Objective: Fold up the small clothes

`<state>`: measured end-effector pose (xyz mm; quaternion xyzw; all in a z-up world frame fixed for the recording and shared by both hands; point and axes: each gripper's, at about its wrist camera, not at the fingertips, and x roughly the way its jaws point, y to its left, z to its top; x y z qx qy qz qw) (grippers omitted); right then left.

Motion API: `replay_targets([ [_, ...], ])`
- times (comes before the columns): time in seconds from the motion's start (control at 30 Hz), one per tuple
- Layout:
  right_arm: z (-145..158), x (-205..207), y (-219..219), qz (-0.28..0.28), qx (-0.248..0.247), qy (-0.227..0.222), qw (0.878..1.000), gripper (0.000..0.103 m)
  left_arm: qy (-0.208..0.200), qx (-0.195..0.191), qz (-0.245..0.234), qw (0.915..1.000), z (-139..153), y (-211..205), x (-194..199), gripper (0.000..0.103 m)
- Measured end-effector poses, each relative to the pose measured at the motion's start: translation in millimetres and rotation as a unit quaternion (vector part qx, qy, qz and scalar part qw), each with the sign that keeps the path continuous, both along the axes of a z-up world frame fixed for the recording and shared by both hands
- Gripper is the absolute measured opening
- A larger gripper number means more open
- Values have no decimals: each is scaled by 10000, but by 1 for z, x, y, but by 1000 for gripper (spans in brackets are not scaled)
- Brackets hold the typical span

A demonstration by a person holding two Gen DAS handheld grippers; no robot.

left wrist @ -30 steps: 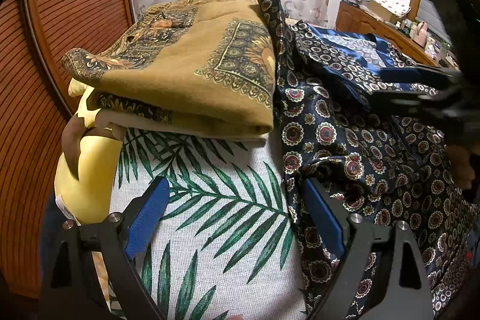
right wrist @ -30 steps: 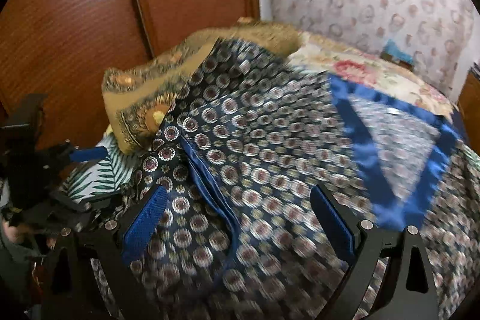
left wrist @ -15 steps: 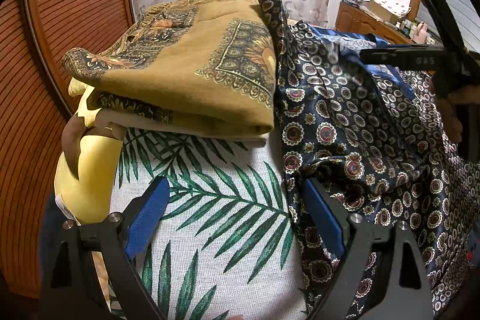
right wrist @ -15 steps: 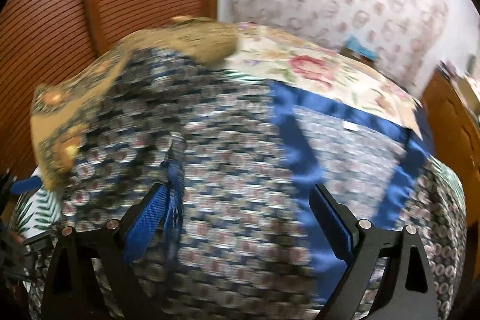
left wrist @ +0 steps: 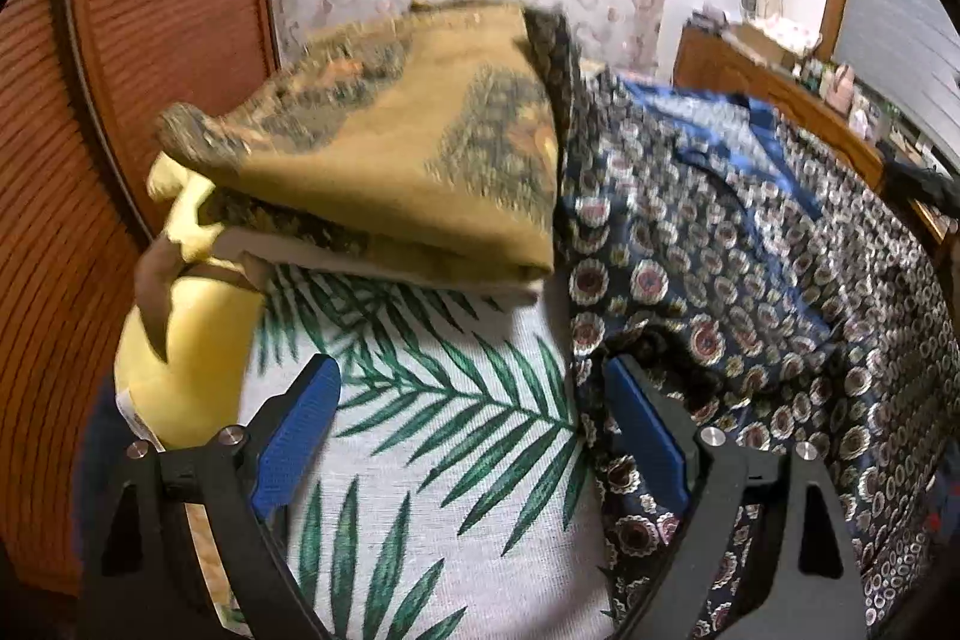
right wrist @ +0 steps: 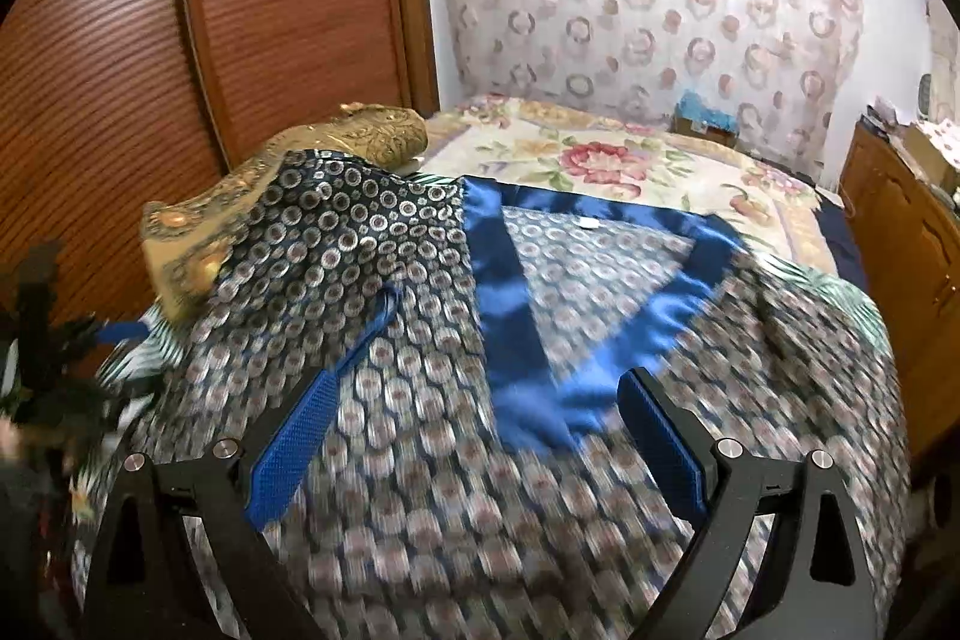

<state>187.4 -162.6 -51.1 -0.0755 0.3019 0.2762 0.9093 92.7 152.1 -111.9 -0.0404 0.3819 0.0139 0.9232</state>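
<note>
The left gripper [left wrist: 471, 424] fingers stand wide, empty. The right gripper [right wrist: 480, 427] fingers are wide above the blue patterned garment [right wrist: 420, 280]. Its small white label [right wrist: 590, 222] is unreadable.

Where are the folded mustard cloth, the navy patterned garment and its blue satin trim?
folded mustard cloth [left wrist: 408, 172], left wrist view, on its top face.
navy patterned garment [right wrist: 360, 244], right wrist view, on the printed panel left of the neckline.
blue satin trim [right wrist: 510, 316], right wrist view, on the left band of the V.

We see open room on the palm-leaf cloth [left wrist: 456, 400] ahead of us. The folded ochre stack [left wrist: 408, 160] blocks the far side, the wooden doors [left wrist: 54, 220] close the left, and the navy garment [right wrist: 540, 340] covers the right.
</note>
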Motion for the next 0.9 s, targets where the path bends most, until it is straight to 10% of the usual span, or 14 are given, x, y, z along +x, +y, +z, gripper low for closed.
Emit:
replay_targets([
  [0.4,-13,-65,-155,-1199,185,75,9926,95,-766,-77,-851,9934,61,-76,-6,90],
  [0.9,-39,-50,-257,-2211,649,772,9700,92,-7,-128,-1931,9811,33,-188,60,90],
])
